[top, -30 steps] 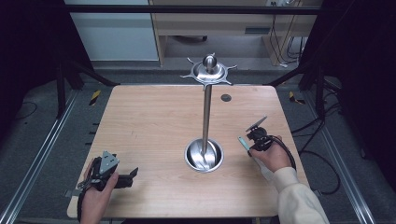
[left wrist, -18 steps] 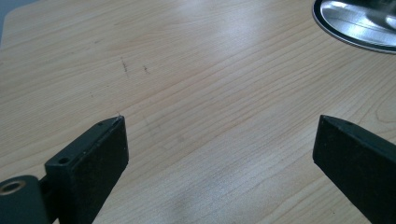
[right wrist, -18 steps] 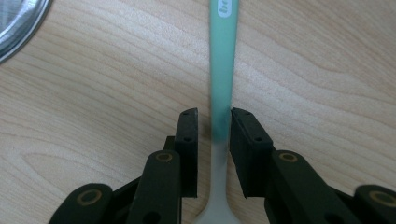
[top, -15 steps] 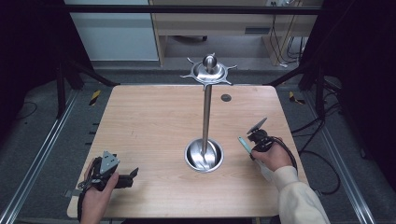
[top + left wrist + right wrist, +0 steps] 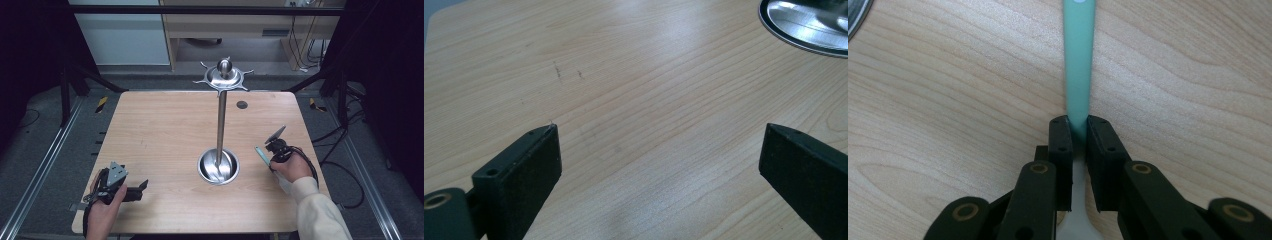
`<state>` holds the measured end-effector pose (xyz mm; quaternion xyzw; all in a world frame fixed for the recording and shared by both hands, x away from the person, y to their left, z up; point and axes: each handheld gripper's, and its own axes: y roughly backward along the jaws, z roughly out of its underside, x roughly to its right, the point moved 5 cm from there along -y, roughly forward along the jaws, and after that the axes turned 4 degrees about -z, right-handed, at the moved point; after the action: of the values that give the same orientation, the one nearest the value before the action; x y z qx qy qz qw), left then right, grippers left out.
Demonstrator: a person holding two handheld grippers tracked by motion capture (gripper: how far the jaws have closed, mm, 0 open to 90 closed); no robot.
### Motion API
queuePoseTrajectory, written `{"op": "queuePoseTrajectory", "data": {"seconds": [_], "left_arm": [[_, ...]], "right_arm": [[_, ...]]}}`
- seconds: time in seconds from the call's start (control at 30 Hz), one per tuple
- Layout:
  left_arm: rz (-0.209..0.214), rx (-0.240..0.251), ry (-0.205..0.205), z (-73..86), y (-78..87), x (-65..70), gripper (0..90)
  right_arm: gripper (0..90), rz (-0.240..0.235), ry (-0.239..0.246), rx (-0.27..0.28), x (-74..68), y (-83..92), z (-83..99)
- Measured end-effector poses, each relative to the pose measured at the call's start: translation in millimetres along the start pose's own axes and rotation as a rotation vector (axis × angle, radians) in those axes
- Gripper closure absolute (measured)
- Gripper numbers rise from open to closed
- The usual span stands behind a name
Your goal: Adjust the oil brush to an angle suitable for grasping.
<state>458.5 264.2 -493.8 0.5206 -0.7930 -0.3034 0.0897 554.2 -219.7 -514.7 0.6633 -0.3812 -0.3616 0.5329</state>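
A steel stand rises mid-table: a round dished base (image 5: 218,167), a thin pole (image 5: 220,125) and a hooked disc on top (image 5: 223,75). To the right of the base, my right gripper (image 5: 268,151) is low over the wood. Its jaws have just been closing and now pinch a teal utensil handle (image 5: 1079,60) at the fingertips (image 5: 1078,125). The handle (image 5: 261,154) points toward the base, and a white part of the utensil shows behind the pads. At the front left my left gripper (image 5: 142,186) rests on the table, open (image 5: 659,145), with bare wood between its jaws.
The base's rim (image 5: 804,25) is at the top right of the left gripper view. A small dark round spot (image 5: 242,105) marks the table behind the pole. A yellow-black object (image 5: 101,103) lies on the floor to the left. Metal rails flank the table.
The right gripper's jaws have drawn together on the teal handle, and the right hand has barely shifted. The left hand and gripper have stayed put.
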Motion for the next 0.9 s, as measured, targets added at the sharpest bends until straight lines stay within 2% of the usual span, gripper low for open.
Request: {"op": "queuePoseTrajectory", "data": {"seconds": [0.13, 0.3, 0.37, 0.4, 0.43, 0.5, 0.57, 0.67, 0.7, 0.8, 0.83, 0.87, 0.9], "left_arm": [[0.000, -0.002, -0.001, 0.3, 0.1, -0.6, 3.1], [-0.002, -0.002, 0.000, 0.6, 0.2, -0.3, 3.1], [-0.004, -0.003, 0.003, 0.9, -0.2, -1.1, 3.1], [-0.004, -0.003, 0.003, 0.9, -0.2, -1.1, 3.1], [-0.005, -0.001, 0.003, 0.7, 0.1, -1.4, 3.1], [-0.005, 0.000, 0.005, 0.5, 0.2, -1.1, 3.1], [-0.001, -0.006, 0.000, 0.8, 0.0, -1.0, 3.1], [-0.002, -0.003, 0.004, 0.6, -0.5, -0.8, 3.1], [-0.002, -0.003, 0.004, 0.6, -0.5, -0.8, 3.1], [-0.001, -0.009, 0.004, 1.6, -1.0, -1.4, 3.1], [-0.001, -0.009, 0.004, 1.6, -1.0, -1.4, 3.1], [-0.001, -0.010, 0.005, 1.7, -1.2, -1.6, 3.1], [-0.001, -0.009, 0.006, 1.7, -1.2, -1.5, 3.1]], "right_arm": [[82.0, 0.007, -0.013, 0.009, 0.2, 2.8, 0.1], [82.1, -0.010, -0.018, 0.053, 1.5, 20.1, -1.0], [82.1, -0.015, -0.007, 0.092, 3.7, 35.7, -2.1], [82.1, -0.015, -0.007, 0.092, 3.7, 35.7, -2.1], [82.2, -0.014, 0.004, 0.117, 4.9, 47.6, -2.2], [82.2, -0.011, 0.006, 0.133, 5.4, 53.9, -2.2], [82.2, -0.010, 0.012, 0.192, 6.6, 76.4, -0.8], [82.1, -0.025, 0.018, 0.248, 6.4, 95.6, 1.6], [82.1, -0.025, 0.018, 0.248, 6.4, 95.6, 1.6], [82.2, -0.041, 0.035, 0.323, 3.9, 120.7, 5.4], [82.2, -0.041, 0.035, 0.323, 3.9, 120.7, 5.4], [82.2, -0.041, 0.048, 0.362, 2.6, 132.2, 6.9], [82.2, -0.040, 0.051, 0.373, 2.1, 135.7, 7.4]]}}
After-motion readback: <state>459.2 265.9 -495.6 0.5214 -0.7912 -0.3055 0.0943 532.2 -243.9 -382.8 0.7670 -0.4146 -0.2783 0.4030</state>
